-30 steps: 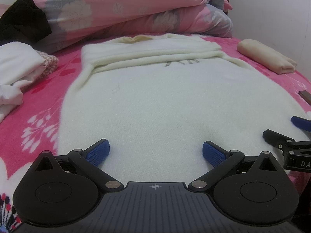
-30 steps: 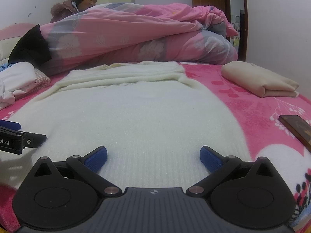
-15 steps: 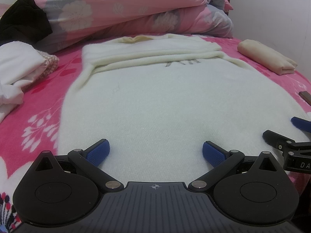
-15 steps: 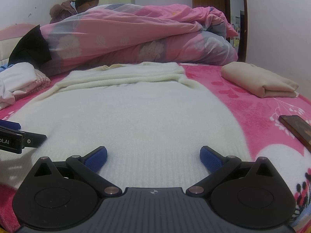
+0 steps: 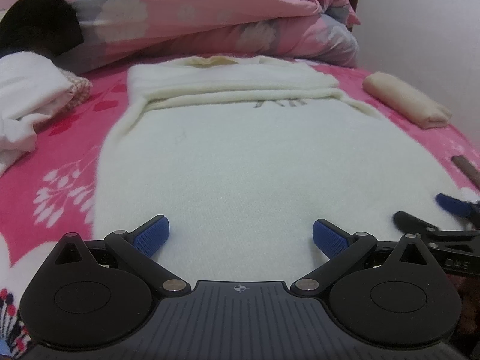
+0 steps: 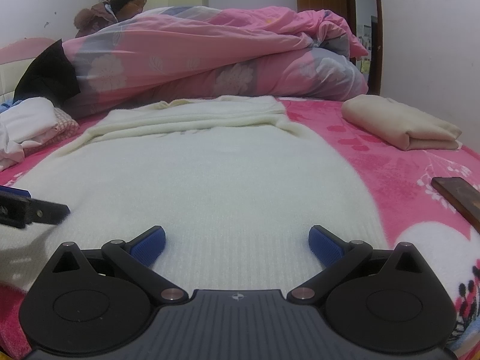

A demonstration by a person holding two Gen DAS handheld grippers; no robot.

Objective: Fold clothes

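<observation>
Left wrist: cream knit sweater [image 5: 255,156] flat on pink floral blanket [image 5: 60,162], sleeves folded at 12 o'clock. Left gripper [image 5: 238,237] and right gripper [image 6: 237,241] both spread wide over hem, empty. Pinch hem corners evenly, lift toward 12, avoid folded beige cloth [image 6: 402,123] at 2.

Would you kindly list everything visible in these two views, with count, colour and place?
sweater: one, cream, flat mid-bed, sleeves folded across the top
folded cloth: one, beige, far right of the bed
duvet: one, pink floral, heaped behind the sweater
clothes pile: one, mostly white, far left
black garment: one, left end of the duvet
dark flat object: one, brown, right edge
bedspread: one, pink floral
person: one, behind the duvet
left gripper: open, at the sweater's hem
right gripper: open, at the hem
</observation>
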